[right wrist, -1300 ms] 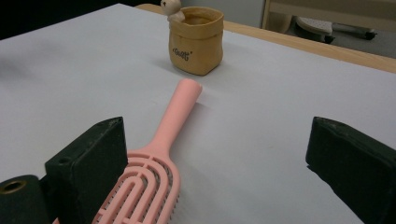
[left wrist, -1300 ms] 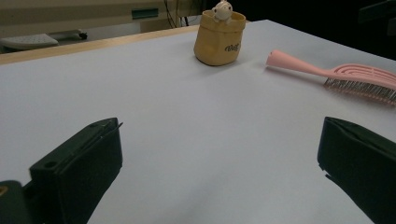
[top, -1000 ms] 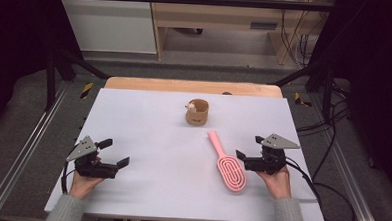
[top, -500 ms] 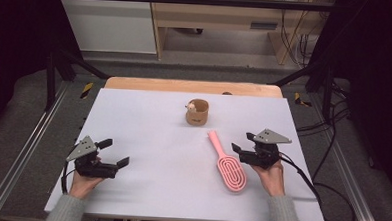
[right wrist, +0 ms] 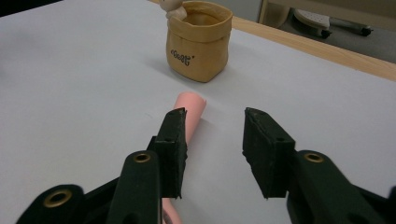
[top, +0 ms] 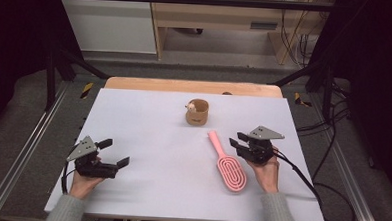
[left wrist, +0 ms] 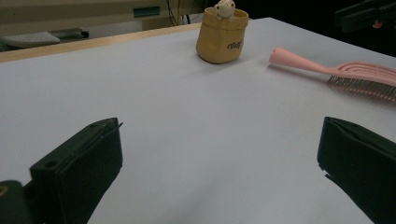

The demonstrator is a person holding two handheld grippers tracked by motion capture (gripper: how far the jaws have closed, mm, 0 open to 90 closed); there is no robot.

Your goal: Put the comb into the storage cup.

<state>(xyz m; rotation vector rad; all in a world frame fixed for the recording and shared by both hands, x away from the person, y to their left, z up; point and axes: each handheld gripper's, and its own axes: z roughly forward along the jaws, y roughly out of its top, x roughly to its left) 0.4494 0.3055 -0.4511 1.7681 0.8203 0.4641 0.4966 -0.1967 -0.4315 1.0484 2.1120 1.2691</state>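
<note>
A pink hairbrush [top: 225, 161] lies on the white table [top: 148, 133], handle pointing toward a small tan pouch-shaped cup [top: 198, 113] with a little pale figure at its rim. My right gripper [top: 237, 142] is open just right of the brush handle; in the right gripper view the handle [right wrist: 190, 109] sits behind my left jaw and the cup [right wrist: 200, 41] stands beyond. My left gripper [top: 114, 153] is open wide at the table's front left, holding nothing. In the left gripper view the cup [left wrist: 222, 35] and brush [left wrist: 336, 73] lie far ahead.
A wooden strip [top: 192, 86] borders the table's far edge. Black frame rails [top: 27, 148] run down both sides, and cables [top: 325, 191] trail on the floor at the right. A wooden shelf unit [top: 223, 16] stands beyond the table.
My right gripper has moved left and slightly forward, closing in on the brush handle. The left gripper has stayed put.
</note>
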